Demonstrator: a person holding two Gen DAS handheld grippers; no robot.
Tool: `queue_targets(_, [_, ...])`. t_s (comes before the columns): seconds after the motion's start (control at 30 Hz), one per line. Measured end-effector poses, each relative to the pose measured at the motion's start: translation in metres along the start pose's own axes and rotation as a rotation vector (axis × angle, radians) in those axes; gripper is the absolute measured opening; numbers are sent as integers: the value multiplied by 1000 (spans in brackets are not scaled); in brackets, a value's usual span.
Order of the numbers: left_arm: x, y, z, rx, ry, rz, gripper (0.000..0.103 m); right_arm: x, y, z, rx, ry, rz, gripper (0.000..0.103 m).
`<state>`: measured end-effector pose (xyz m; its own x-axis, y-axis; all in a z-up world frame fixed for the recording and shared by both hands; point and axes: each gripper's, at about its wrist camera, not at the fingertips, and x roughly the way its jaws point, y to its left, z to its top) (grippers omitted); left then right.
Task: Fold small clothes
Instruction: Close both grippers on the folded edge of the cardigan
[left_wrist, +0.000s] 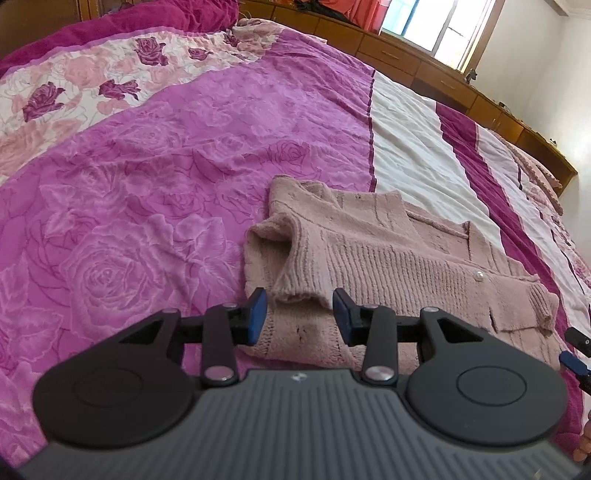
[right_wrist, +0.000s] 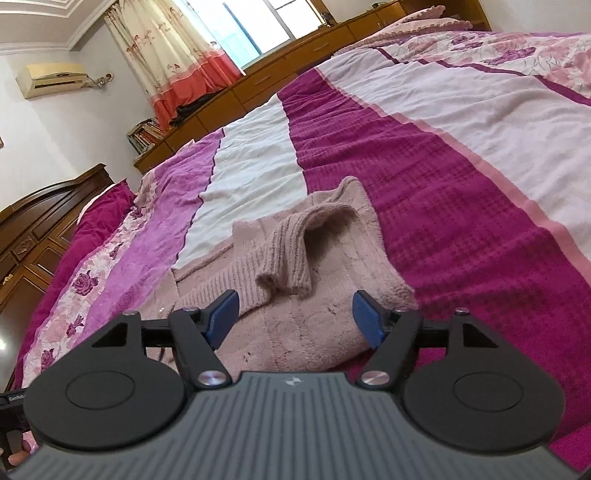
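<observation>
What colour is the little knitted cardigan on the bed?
Dusty pink cardigan, ribbed knit, pearl-like button; clearest in the left wrist view.

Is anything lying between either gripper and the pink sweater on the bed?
Nothing visible. The left gripper and right gripper both hang open right over the pink sweater, with no other object on it.

A bed (left_wrist: 184, 155) with a magenta, pink and white floral bedspread carries a pink knit cardigan (left_wrist: 388, 251).
</observation>
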<state>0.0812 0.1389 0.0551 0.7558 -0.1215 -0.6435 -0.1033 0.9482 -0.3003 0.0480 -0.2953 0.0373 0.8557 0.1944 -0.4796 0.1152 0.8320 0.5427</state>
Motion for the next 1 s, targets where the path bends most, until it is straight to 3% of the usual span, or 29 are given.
queue_targets(0.53, [25, 1, 11, -64, 26, -19, 41, 38, 1, 25, 34, 33, 53, 75])
queue_targets(0.8, [35, 3, 18, -104, 38, -44, 41, 64, 4, 34, 21, 50, 36, 72])
queue_targets(0.9, [39, 4, 21, -124, 50, -53, 41, 69, 4, 37, 13, 50, 25, 58])
queue_targets(1.0, [42, 2, 22, -131, 56, -68, 41, 73, 0, 40, 29, 64, 35, 27])
